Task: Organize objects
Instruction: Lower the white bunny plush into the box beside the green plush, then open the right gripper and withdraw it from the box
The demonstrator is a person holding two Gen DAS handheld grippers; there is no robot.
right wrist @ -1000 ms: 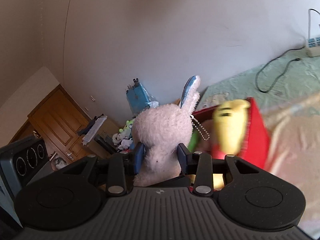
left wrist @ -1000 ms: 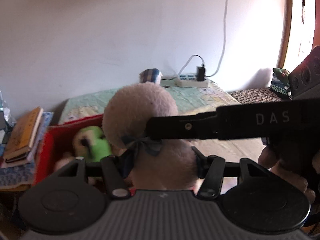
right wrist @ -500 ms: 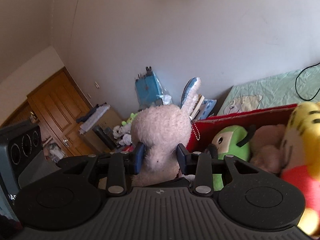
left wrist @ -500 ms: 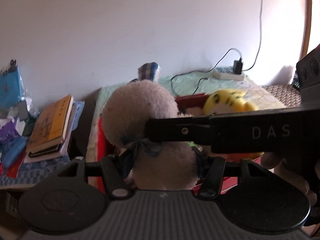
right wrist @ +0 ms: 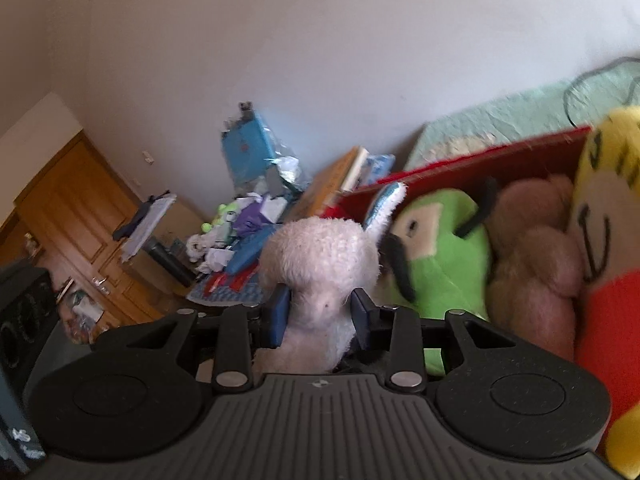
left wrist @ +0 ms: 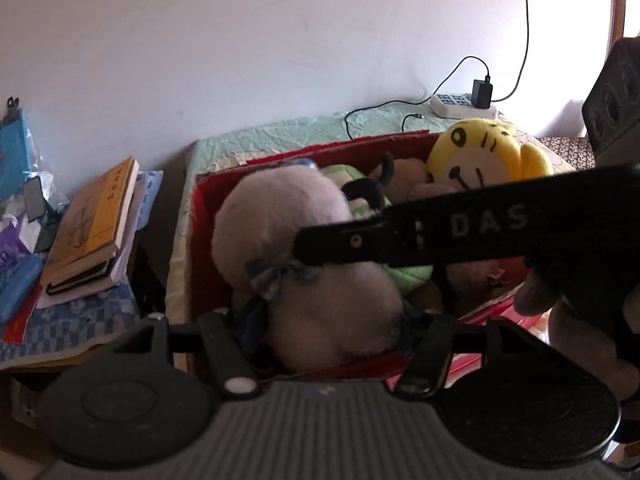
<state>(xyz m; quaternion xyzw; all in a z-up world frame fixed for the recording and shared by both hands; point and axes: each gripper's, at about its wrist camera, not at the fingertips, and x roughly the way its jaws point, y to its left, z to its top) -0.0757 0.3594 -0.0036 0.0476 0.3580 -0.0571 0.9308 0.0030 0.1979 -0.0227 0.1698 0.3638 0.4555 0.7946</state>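
Note:
A pale pink plush rabbit (left wrist: 280, 216) with a blue bow hangs low over the left end of a red box (left wrist: 202, 216). The left gripper (left wrist: 332, 320) straddles its body. Its jaws are opening, and a thin dark gap shows at the left pad. The right gripper (right wrist: 320, 314) is shut on the rabbit (right wrist: 320, 256) below the head, its jaws still closing in. In the left wrist view, one of its fingers (left wrist: 440, 232) crosses as a black bar. Inside the red box (right wrist: 480, 156) lie a green plush (right wrist: 440, 248), a brown plush (right wrist: 532, 248) and a yellow plush (left wrist: 480, 156).
Stacked books (left wrist: 92, 220) lie on a cluttered stand left of the box. A power strip (left wrist: 460, 106) with a charger and cables sits on the green bedcover by the wall. A hand (left wrist: 536, 300) holds the right gripper. A wooden door (right wrist: 60, 216) is far left.
Both grippers carried the rabbit across and down until it hangs over the red box's left end. The left jaws have spread slightly; the right pads have squeezed in on the plush.

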